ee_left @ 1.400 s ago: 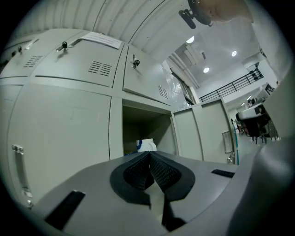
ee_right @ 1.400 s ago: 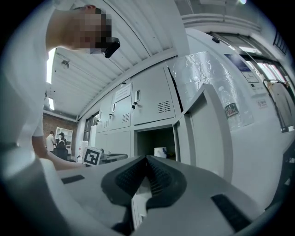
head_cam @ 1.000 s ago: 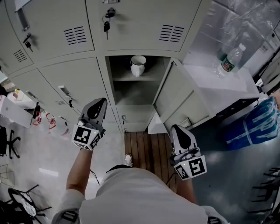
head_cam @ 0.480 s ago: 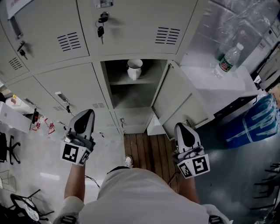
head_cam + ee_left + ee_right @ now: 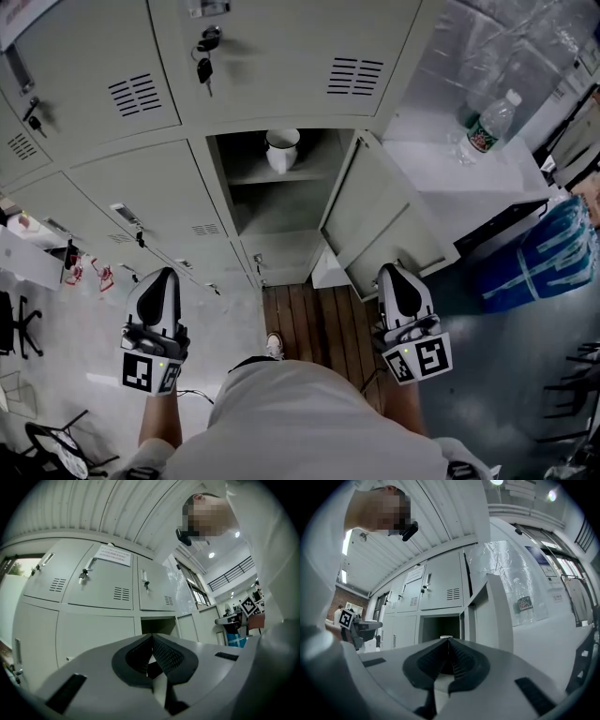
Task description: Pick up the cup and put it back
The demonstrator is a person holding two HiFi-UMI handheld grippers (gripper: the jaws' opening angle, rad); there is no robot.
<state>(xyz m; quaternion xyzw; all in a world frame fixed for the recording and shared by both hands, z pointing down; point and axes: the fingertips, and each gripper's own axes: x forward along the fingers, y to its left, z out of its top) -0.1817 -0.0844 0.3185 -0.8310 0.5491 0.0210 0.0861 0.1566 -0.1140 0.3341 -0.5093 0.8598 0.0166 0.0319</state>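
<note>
Left claw (image 5: 162,277) held low in front of the person, its two jaws pressed together with nothing between them; the left gripper view shows the ribbed pads (image 5: 164,656) meeting at the tip. Right claw (image 5: 393,273) held at about the same height on the other side, jaws likewise closed and empty, the pads (image 5: 459,660) touching along their length in the right gripper view. Both claws point toward a wall of grey metal lockers. Between them, farther ahead, one locker compartment (image 5: 246,192) stands open, its door (image 5: 375,220) swung out to the right. The cup (image 5: 281,150), white and upright, sits on the upper shelf (image 5: 309,171) inside that compartment, well apart from both claws and touched by neither. In the right gripper view only a pale sliver of the cup's rim shows just over the closed tips. A bunch of keys (image 5: 203,52) hangs from the lock of the locker above. To the right of the lockers a clear water bottle (image 5: 487,122) stands on a white worktop (image 5: 450,178). A strip of wooden floor (image 5: 314,323) runs from the open locker toward the person's shoe (image 5: 275,345)
</note>
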